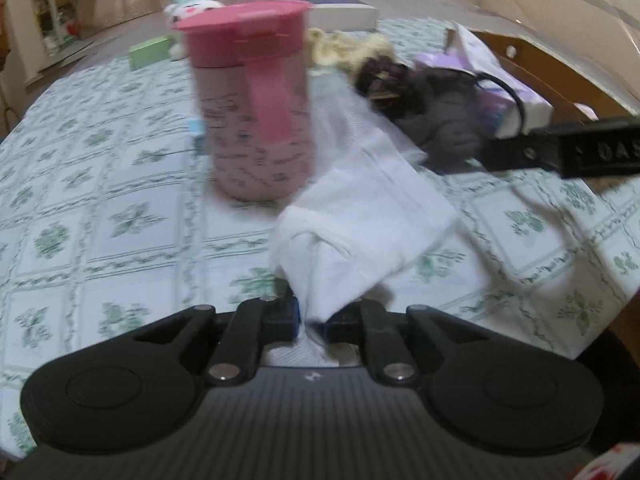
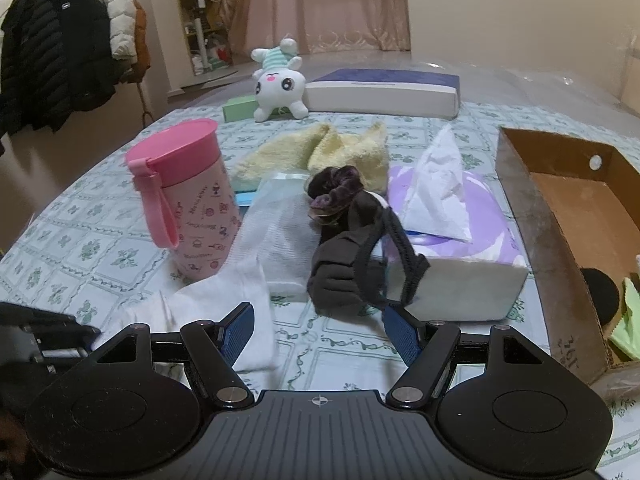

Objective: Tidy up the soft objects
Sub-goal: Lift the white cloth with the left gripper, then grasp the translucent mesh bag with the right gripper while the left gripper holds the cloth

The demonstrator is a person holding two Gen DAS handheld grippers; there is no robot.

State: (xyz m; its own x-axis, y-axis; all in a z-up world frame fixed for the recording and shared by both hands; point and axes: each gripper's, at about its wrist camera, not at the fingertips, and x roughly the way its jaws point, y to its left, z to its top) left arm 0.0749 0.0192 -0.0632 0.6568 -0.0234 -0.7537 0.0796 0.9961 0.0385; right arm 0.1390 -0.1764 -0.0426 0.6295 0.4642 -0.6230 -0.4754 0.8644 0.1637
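Left gripper pinches white sock; pink cup beside it.

Small print on the pink cup reads "Hello Kitty" — other lettering stays too blurred to read.

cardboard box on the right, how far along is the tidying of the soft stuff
Done: the cardboard box already holds a green cloth and something dark. In hand: the left gripper has its jaws shut on the white sock. Left: yellow towel, scrunchie, dark mask, plush bunny; right gripper open, empty.
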